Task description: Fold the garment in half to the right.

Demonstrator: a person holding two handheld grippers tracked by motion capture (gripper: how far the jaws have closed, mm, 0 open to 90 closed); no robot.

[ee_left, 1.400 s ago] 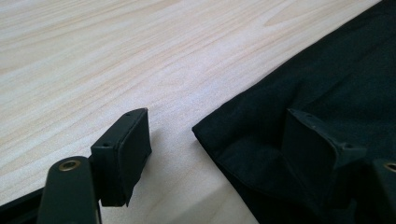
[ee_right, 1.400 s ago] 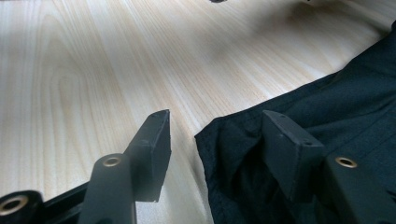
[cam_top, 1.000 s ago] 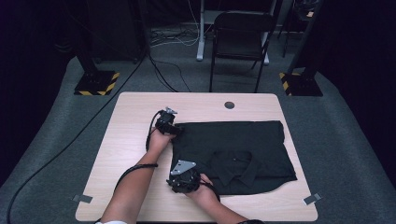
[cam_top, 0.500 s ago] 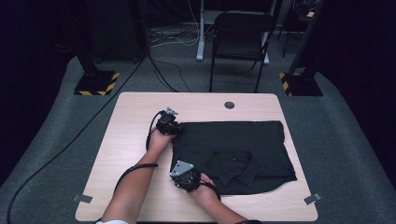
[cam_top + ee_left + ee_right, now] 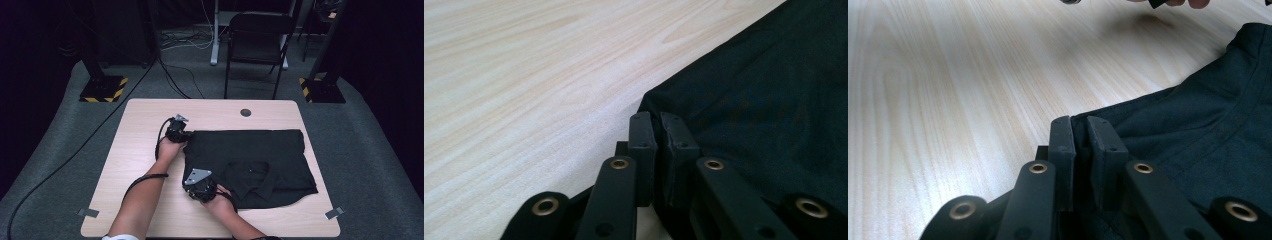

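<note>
A black collared shirt (image 5: 250,150) lies folded flat on the pale wooden table (image 5: 140,165). My left gripper (image 5: 186,136) is at the shirt's far left corner. In the left gripper view its jaws have just been closing, and the left gripper (image 5: 656,120) now pinches the corner of the shirt (image 5: 774,100). My right gripper (image 5: 196,176) is at the near left part of the same edge. Its jaws have also just been closing, and the right gripper (image 5: 1080,122) grips the hem of the shirt (image 5: 1208,140).
Bare tabletop lies left of the shirt and along the front edge. A round cable hole (image 5: 245,112) sits near the table's far edge. A black chair (image 5: 257,45) and two stands with striped bases (image 5: 102,90) are on the floor beyond.
Both hands have kept their places at the shirt's left edge. The shirt lies as before.
</note>
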